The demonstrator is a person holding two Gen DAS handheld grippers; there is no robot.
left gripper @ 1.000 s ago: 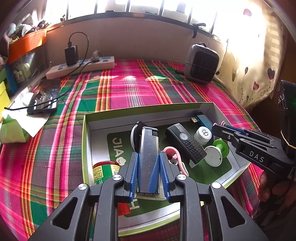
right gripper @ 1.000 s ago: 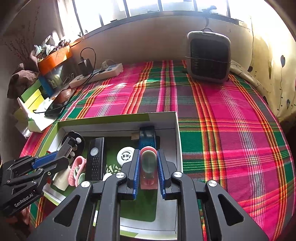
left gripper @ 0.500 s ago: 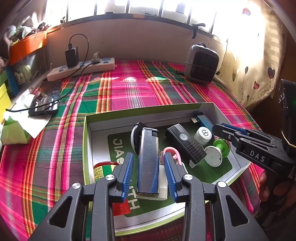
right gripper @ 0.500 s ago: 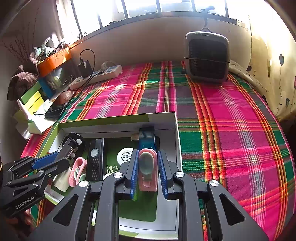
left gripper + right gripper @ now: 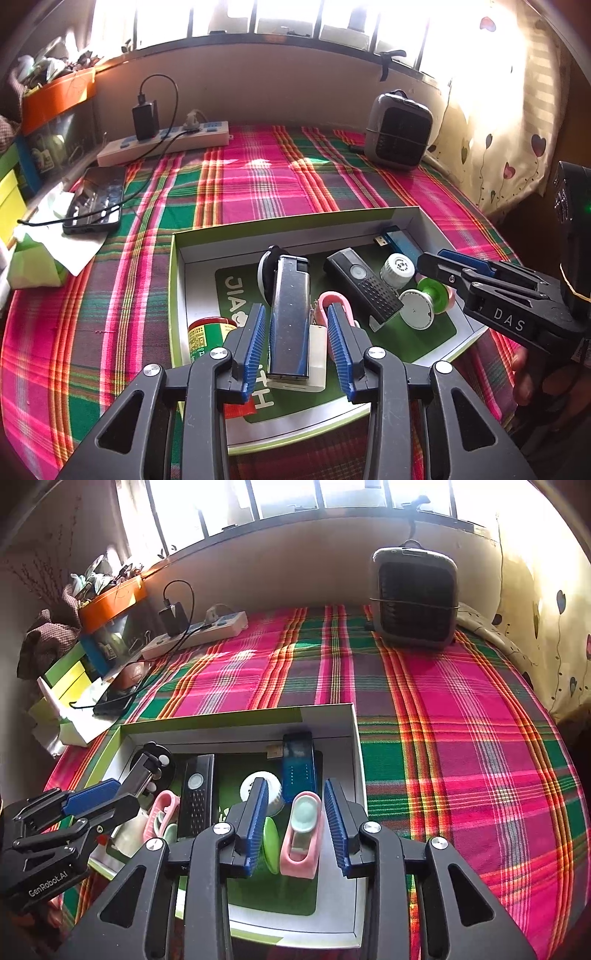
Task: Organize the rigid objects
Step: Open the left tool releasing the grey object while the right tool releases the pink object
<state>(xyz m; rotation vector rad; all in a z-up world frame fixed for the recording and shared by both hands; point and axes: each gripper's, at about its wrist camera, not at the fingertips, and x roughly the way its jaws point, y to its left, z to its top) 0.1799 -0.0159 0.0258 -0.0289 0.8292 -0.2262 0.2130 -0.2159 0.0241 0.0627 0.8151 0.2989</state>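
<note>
- My left tongs (image 5: pixel 297 341) are spread, both blue pads clear of the silver lighter (image 5: pixel 290 314), which lies in the box (image 5: pixel 295 221) between them with one long edge on a small white block (image 5: pixel 317 354).
- My right tongs (image 5: pixel 295 823) are spread too, their pads either side of the pink clip (image 5: pixel 301 834) without gripping it; the clip sits near the box's right wall.
- The risk on the left: the lighter is propped on the block, not flat. If I pull back carelessly, a pad could catch its side and roll it off onto the pink ring (image 5: pixel 334 302) beside it.
- The risk on the right: the clip stands on its narrow side next to the green disc (image 5: pixel 269 843), so a nudge from either pad may topple it.
- The two tools are close over one small box; crossing paths could knock the black remote (image 5: pixel 362 286) or the white cap (image 5: pixel 397 269).
- The lighter's long axis runs away from me, its black head pointing to the box's far wall.
- The clip's long axis also runs front to back, rounded end farthest from me.
</note>
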